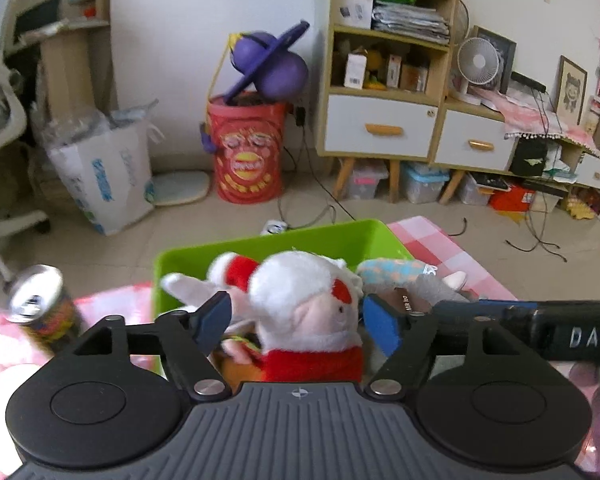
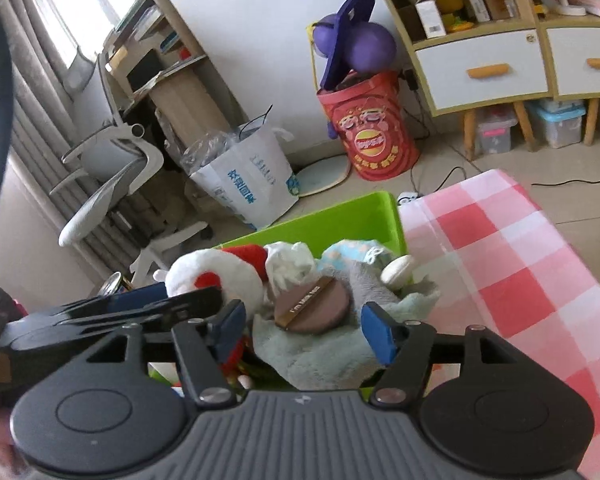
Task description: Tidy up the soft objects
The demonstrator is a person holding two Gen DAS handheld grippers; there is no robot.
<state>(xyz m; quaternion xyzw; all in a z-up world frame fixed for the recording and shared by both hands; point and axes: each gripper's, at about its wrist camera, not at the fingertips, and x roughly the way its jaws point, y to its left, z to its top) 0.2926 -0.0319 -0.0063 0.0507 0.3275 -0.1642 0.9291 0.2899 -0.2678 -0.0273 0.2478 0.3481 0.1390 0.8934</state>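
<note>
Presently we find the left claw point(image 1: 296, 320) standing apart around the white plush sheep point(image 1: 304, 304), pads not pressing, and the right claw point(image 2: 302, 330) apart over the pale fleece cloth point(image 2: 312, 352); both lie in the green bin point(image 1: 284, 240). We judge both items light, limp and compressible, best pinched at a thick fold or the sheep's body.

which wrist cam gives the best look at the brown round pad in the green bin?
Right wrist. The brown round pad lies face-up on a pale green towel in the green bin, centred between the open right gripper jaws and untouched. In the left wrist view only its edge peeks out behind a blue finger pad.
</note>
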